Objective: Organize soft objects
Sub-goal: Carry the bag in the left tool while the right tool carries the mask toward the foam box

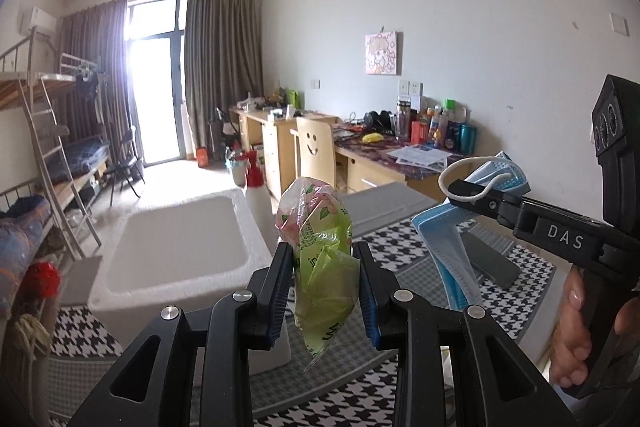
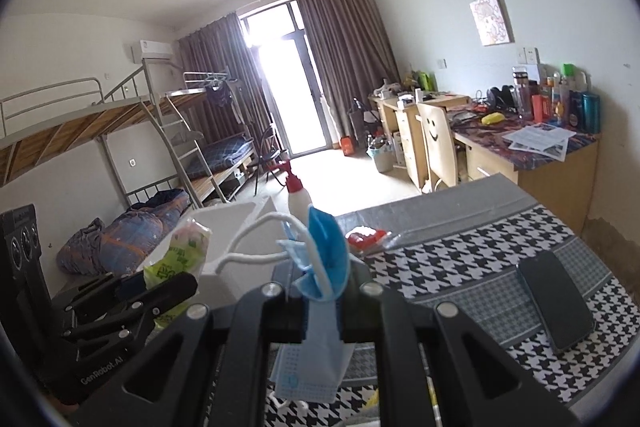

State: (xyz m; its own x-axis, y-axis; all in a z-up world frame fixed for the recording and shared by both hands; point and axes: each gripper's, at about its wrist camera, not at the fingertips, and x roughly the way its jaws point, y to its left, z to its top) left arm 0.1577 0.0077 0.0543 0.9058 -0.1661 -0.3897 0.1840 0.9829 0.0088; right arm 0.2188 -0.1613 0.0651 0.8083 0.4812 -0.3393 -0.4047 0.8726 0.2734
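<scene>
I have two soft things up off the bench [image 1: 404, 247], one in each claw. My left claw [image 1: 325, 291] is part open with its pads pressed into a crumpled green and pink plastic bag [image 1: 320, 251]; the bag stands up between the fingers and a loose tail hangs below them. I judge it near weightless, limp and slick, so the bunched middle where I have it is the sound place to grip; a thin edge would slide out. My right claw [image 2: 320, 301] is almost fully shut on a folded blue mask [image 2: 320, 267]. The mask's top pokes above the fingers, its pleated body droops underneath, and a white ear loop [image 2: 256, 231] curls off to the left. It is light and floppy too, and I would trust the folded cloth, not the loop, which stretches. The white foam box [image 1: 180, 247] sits just beyond and left of the bag, open-topped, with a spray bottle [image 1: 256, 195] beside it.
</scene>
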